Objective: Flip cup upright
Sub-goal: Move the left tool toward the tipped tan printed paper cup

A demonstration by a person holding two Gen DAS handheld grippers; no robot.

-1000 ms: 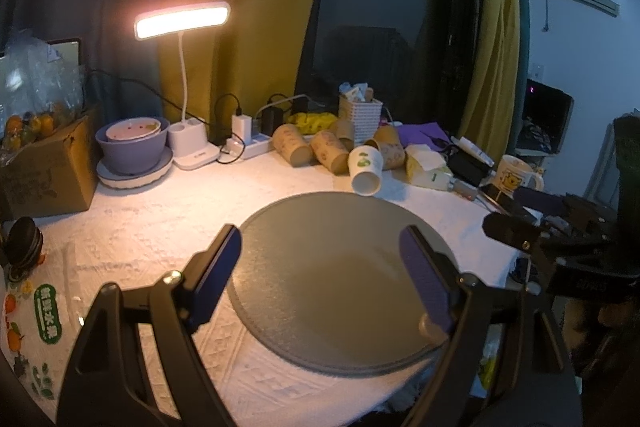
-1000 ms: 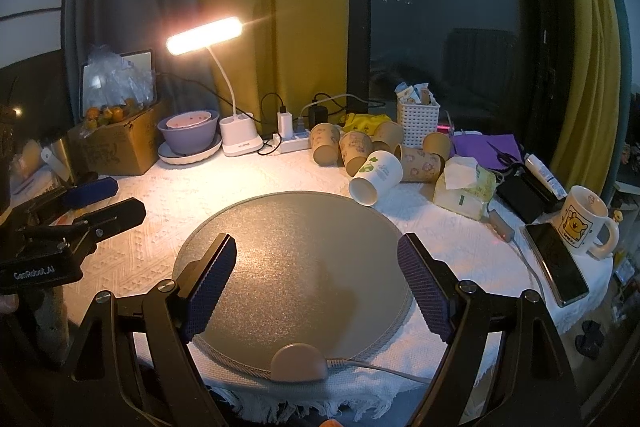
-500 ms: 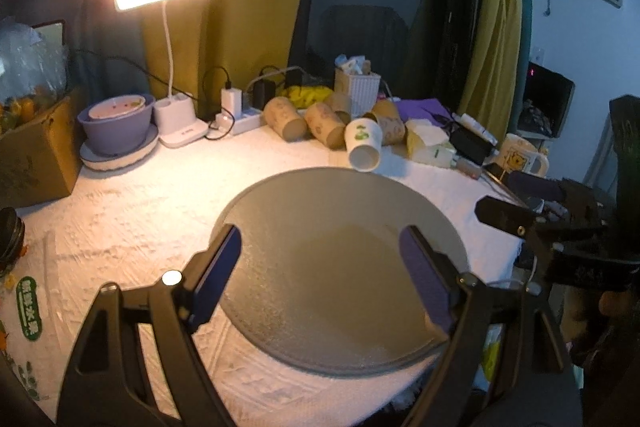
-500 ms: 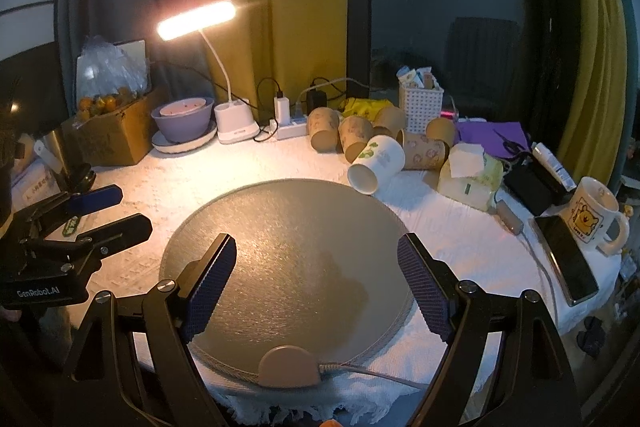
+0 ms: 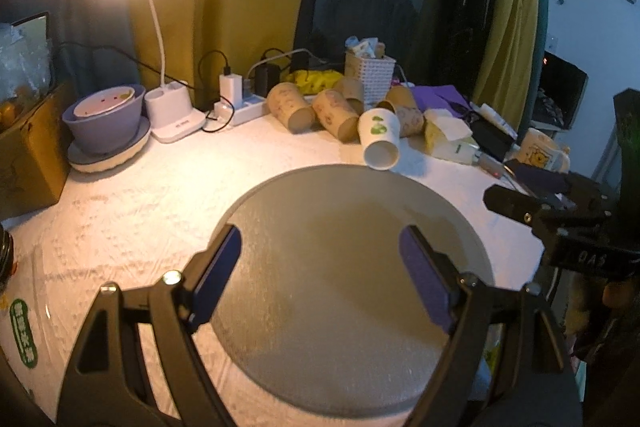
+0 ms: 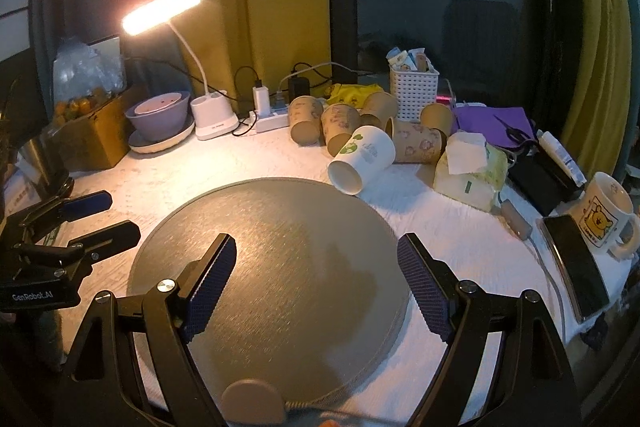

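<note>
White cup [image 6: 362,158] on its side, beyond both sets of fingers.
Left gripper [image 5: 320,279] and right gripper [image 6: 316,285] hang released over the grey mat [image 6: 276,227]; the cup lies ahead at the mat's far edge, mouth toward them.

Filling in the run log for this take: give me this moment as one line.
phase: approach | white cup: on its side at round mat edge, untouched | left gripper: open, empty | right gripper: open, empty

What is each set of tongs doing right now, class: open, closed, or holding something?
Left tongs: open, holding nothing, above the round grey mat.
Right tongs: open, holding nothing.
</note>
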